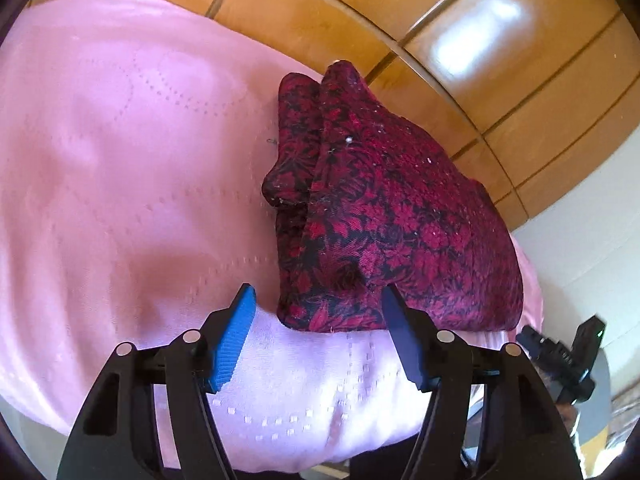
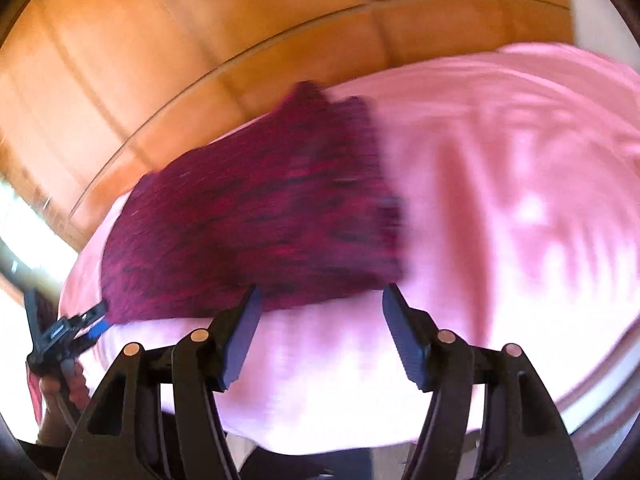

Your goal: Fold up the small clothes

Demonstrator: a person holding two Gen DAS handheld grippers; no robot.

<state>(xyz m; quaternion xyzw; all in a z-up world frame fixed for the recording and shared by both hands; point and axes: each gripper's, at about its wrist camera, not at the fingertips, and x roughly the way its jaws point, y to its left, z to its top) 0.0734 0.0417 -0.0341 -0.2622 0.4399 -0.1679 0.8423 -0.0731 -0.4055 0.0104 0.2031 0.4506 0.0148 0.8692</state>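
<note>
A dark red and black floral garment (image 1: pixel 380 216) lies folded on a pink cloth-covered surface (image 1: pixel 120 160). Its near edge sits just beyond my left gripper (image 1: pixel 318 300), which is open and empty, blue pads apart. In the right wrist view the same garment (image 2: pixel 260 220) is blurred and lies ahead and to the left on the pink cloth (image 2: pixel 500 200). My right gripper (image 2: pixel 320 300) is open and empty, just short of the garment's near edge. The left gripper (image 2: pixel 86 320) shows at the far left of the right wrist view, the right gripper (image 1: pixel 560 356) at the lower right of the left wrist view.
A wooden cabinet or headboard with panels (image 1: pixel 440 40) stands behind the pink surface and also fills the back of the right wrist view (image 2: pixel 200 40). A white wall (image 1: pixel 592 248) is at the right. The pink cloth's front edge drops off below the grippers.
</note>
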